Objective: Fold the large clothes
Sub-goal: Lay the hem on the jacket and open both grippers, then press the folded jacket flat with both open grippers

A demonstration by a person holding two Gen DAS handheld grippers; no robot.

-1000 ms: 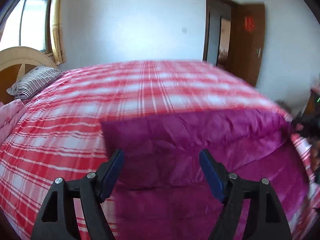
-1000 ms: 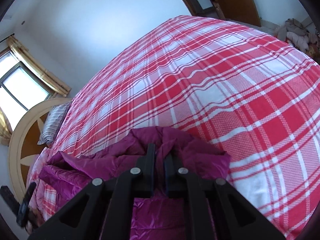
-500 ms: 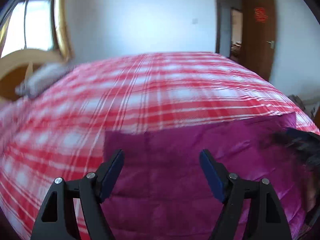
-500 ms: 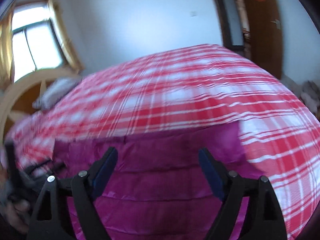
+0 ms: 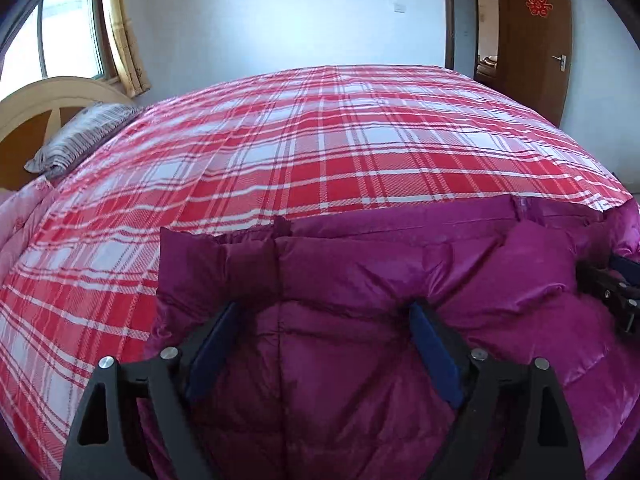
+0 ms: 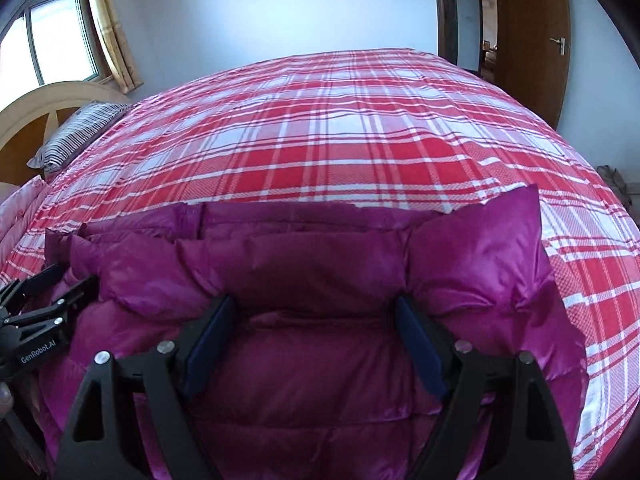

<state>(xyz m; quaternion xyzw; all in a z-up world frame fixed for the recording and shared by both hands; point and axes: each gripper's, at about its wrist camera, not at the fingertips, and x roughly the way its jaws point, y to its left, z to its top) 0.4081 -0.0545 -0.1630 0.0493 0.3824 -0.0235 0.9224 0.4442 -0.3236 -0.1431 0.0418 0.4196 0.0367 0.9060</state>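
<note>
A magenta puffer jacket lies folded on the near edge of a bed with a red and white plaid cover. It also shows in the right wrist view. My left gripper is open and empty, its blue-padded fingers low over the jacket's left part. My right gripper is open and empty over the jacket's right part. The right gripper also shows at the right edge of the left wrist view, and the left gripper shows at the left edge of the right wrist view.
A striped pillow lies at the far left by a wooden headboard. A pink quilt lies at the left edge. A window is beyond it. A brown door stands open at the far right.
My right gripper, shut on the jacket a second ago, has opened and let it go. The jacket's top part now lies folded down flat. Both grippers have settled lower over it.
</note>
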